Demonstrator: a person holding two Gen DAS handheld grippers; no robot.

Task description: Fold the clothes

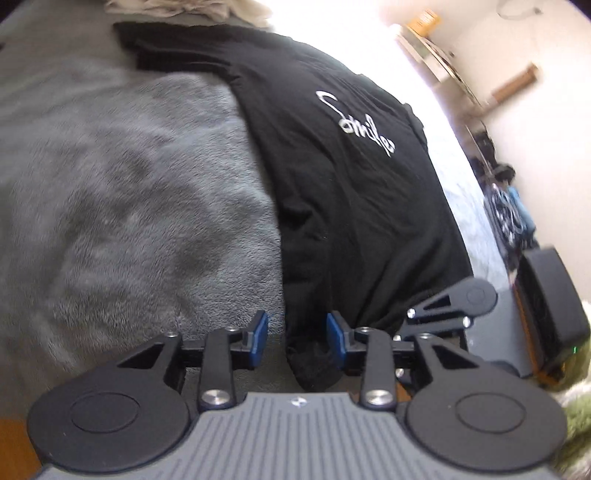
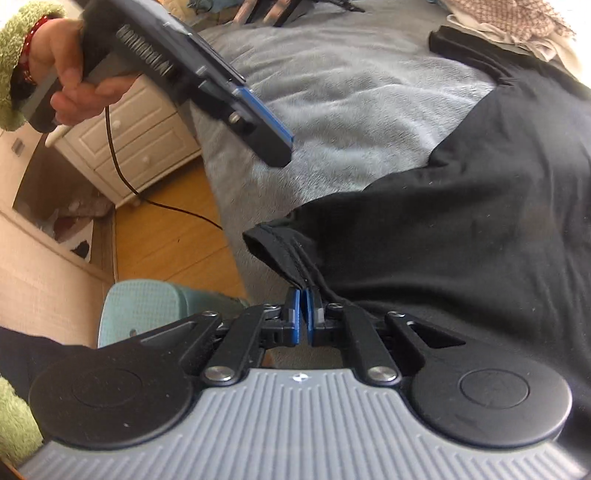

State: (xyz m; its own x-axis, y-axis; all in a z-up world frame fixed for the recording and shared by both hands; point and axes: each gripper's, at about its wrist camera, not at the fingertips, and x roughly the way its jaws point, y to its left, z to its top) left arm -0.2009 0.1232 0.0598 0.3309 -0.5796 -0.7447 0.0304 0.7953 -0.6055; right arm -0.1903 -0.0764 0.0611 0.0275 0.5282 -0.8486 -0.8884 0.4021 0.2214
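Observation:
A black T-shirt (image 1: 354,184) with white script lettering lies spread on a grey fleece blanket (image 1: 129,184). In the left wrist view my left gripper (image 1: 298,338) is open. A bunched corner of the shirt's hem sits in the gap between the blue pads (image 1: 260,338), which do not press on it. My right gripper (image 2: 303,314) is shut on a pinched fold of the shirt's hem (image 2: 295,258) at the bed's near edge. The right wrist view also shows the left gripper (image 2: 282,146) held over the blanket (image 2: 351,110) by a hand (image 2: 70,74) in a green sleeve.
Light-coloured clothes (image 2: 517,22) are piled at the far end of the bed. Beside the bed are a white chest of drawers (image 2: 140,147), a wooden floor (image 2: 173,236) with a black cable (image 2: 114,155), and a pale blue object (image 2: 140,306). A black box (image 1: 550,302) stands at the right.

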